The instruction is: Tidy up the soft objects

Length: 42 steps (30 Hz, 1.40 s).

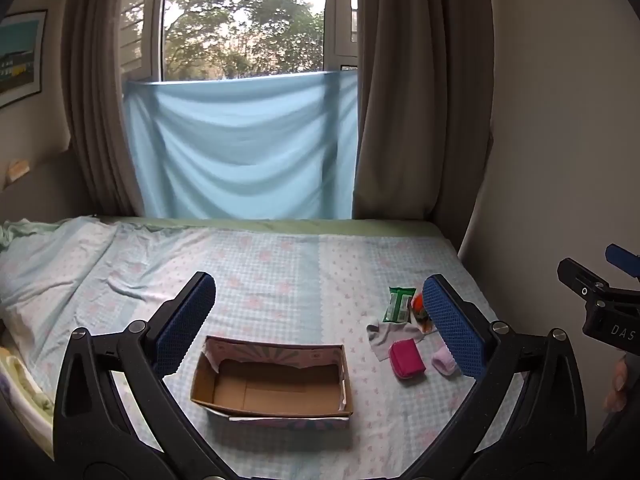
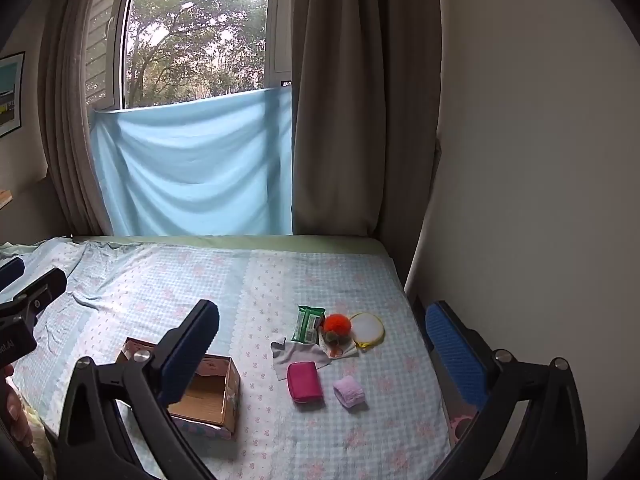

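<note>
Two grippers, left gripper and right gripper, spread wide open above the bed, holding nothing; cardboard box beside pink pouch.

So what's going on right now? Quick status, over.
Left gripper and right gripper open, empty, above bed. Cardboard box empty; pink pouch, lilac roll and other items beside it. Nothing blocking.

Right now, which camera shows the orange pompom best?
The right wrist view: the pompom sits in the open between the green packet and the yellow-rimmed disc. In the left wrist view only a sliver shows; the left gripper finger hides the rest.
</note>
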Available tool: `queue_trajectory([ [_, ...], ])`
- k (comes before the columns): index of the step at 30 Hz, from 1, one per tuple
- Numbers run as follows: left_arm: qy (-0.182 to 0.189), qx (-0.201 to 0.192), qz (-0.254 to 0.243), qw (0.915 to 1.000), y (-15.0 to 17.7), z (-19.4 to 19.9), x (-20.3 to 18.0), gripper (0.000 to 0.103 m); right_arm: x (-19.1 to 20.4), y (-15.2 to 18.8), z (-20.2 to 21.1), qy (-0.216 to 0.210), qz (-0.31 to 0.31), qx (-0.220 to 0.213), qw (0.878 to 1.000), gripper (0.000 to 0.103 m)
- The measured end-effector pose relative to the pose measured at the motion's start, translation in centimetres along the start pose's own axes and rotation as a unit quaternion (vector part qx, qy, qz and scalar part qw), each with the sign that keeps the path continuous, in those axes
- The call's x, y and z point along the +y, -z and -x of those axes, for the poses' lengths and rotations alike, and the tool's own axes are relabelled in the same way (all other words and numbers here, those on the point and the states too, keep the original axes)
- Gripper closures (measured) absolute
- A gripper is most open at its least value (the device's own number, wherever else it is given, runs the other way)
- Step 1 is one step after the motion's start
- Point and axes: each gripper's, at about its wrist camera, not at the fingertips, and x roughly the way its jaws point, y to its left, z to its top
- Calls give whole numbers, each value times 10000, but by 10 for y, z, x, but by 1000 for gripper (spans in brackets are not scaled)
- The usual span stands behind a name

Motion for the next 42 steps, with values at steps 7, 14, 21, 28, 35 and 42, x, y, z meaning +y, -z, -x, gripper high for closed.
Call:
queue_trajectory([
  [7,21,9,7,10000,1,0,0,0,-1,1,-2,-15,9,-38,10000,0],
  [14,26,11,2,10000,0,0,-1,0,-1,1,-2,-12,2,-67,10000,0],
  [21,52,11,17,10000,0,-1,0,0,-1,2,-2,14,-4,-71,10000,0],
  [28,91,40,13,9999,1,-2,1,0,-1,3,-1,34,-29,-66,10000,0],
  [35,103,59,12,9999,0,-1,1,0,-2,4,0,80,-61,-43,9999,0],
  [42,112,84,38,9999,0,-2,1,0,2,5,6,109,-55,-60,9999,0],
])
